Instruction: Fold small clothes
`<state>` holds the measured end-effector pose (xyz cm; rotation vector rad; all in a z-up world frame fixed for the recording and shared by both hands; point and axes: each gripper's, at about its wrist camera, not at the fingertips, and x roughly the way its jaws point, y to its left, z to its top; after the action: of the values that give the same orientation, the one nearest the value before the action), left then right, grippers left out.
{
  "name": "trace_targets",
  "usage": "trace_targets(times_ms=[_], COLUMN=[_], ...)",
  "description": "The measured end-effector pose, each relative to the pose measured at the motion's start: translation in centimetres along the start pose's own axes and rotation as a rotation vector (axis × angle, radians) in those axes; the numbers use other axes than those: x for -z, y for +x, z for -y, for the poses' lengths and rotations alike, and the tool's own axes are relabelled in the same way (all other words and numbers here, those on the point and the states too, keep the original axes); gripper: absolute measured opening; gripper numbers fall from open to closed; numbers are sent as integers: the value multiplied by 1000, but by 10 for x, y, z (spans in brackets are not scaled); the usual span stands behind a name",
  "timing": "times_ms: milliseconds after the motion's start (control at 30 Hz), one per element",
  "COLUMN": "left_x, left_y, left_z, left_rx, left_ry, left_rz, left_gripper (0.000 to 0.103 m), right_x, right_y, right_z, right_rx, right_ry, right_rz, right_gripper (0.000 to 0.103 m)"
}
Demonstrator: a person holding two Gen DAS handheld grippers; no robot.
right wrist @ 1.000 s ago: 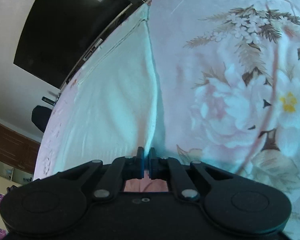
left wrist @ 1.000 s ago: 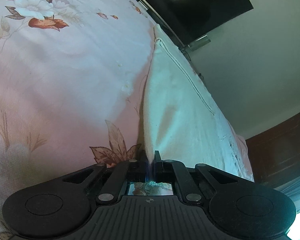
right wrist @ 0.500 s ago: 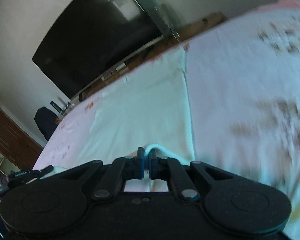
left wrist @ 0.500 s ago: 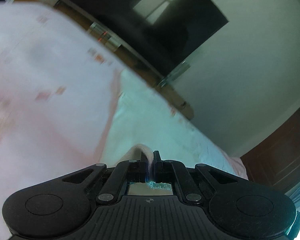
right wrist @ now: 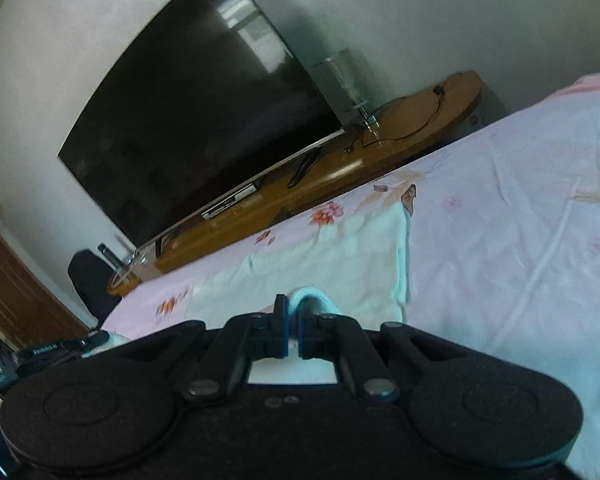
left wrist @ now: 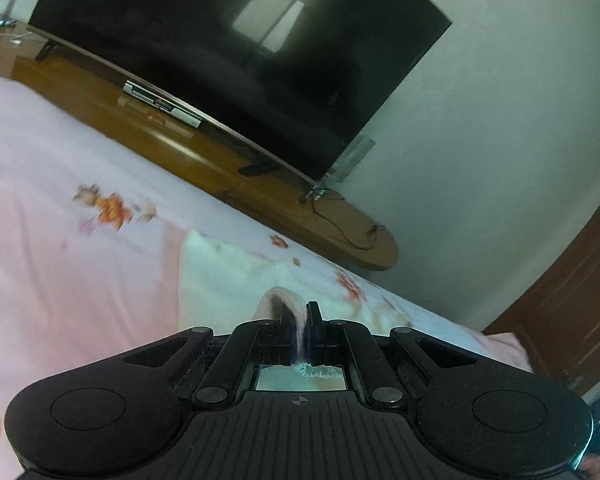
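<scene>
On the bed, below the TV, the cloth lay flat; left gripper and right gripper each pinched its near hem. Advice: carry both corners level, keeping the fold square.

Home bedroom: bed with floral pink sheet, large wall-side television, low wooden TV bench, brown wooden door

You face dark TV upper centre, window reflected in screen (blurred). Wooden console beneath, plain pale wall right, floral pink bedspread lower left.
</scene>
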<state>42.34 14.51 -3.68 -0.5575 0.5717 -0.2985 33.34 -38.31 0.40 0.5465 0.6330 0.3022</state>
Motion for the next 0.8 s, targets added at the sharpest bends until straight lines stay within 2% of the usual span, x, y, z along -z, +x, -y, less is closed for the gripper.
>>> trace_targets(times_ms=[167,300,333,367,400,433,467,500,567,667,800], left_x=[-27,-31,-32,-32,-32,-32,-31,-32,-33,-33,-32], left_y=[82,131,139,144,145,141,134,131,131,139,146], left_z=[-8,-16,-17,-19,-20,-19,-17,-17,-19,-18,-11], left_rx=[-43,-72,-80,-93,-92,-99,-117,-112,-94,-122,-117], left_ry=[16,72,84,85,81,90,118,140,170,261,331], left_rz=[-42,-103,-103,-104,-90,-52,5,29,0,-72,-138], left_gripper=[4,5,5,18,47,66,88,88,86,60,57], right_x=[-35,-50,-52,-51,-50,-50,-49,-49,-47,-46,-47], right_y=[74,132,145,154,158,158,158,156,150,150,159], right_z=[34,63,70,76,78,80,81,83,82,79,75], right_rx=[-6,13,5,-3,17,33,24,13,26,65,85], right_ry=[24,69,79,79,63,44,33,25,-15,-91,-135], right_rz=[-40,-75,-83,-78,-55,-32,-17,-8,10,-5,-39], right_gripper=[5,5,11,15,28,40,43,45,45,43,40])
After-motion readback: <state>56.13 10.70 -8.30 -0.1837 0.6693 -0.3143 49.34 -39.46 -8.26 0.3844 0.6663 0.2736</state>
